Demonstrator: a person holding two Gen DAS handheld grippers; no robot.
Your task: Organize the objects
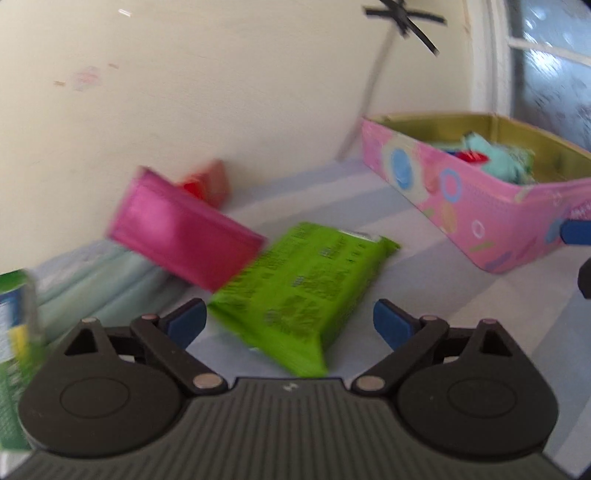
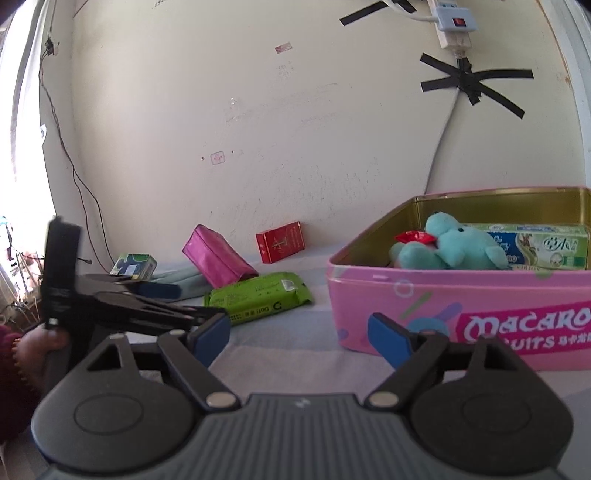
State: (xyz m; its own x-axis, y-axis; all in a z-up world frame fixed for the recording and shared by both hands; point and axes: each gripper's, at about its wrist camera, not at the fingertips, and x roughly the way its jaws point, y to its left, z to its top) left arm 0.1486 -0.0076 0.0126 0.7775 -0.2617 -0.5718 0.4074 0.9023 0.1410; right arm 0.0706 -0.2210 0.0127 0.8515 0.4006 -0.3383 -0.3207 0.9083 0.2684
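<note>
A green wipes packet (image 1: pixel 303 295) lay flat on the pale cloth-covered surface (image 1: pixel 424 295), its far corner tucked just beside a tilted magenta pouch (image 1: pixel 184 229). The left gripper (image 1: pixel 290 321) hovered right over the packet's near end, jaws spread wide and empty, probably lining up to grasp it. The right gripper (image 2: pixel 301 338), also spread and empty, faced the pink biscuit tin (image 2: pixel 424 295), which already held a teal plush toy (image 2: pixel 450 249).

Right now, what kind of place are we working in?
Probably a room in a home: a cloth-covered surface against a scuffed wall, a power strip taped up, and a biscuit tin holding a plush toy.
</note>
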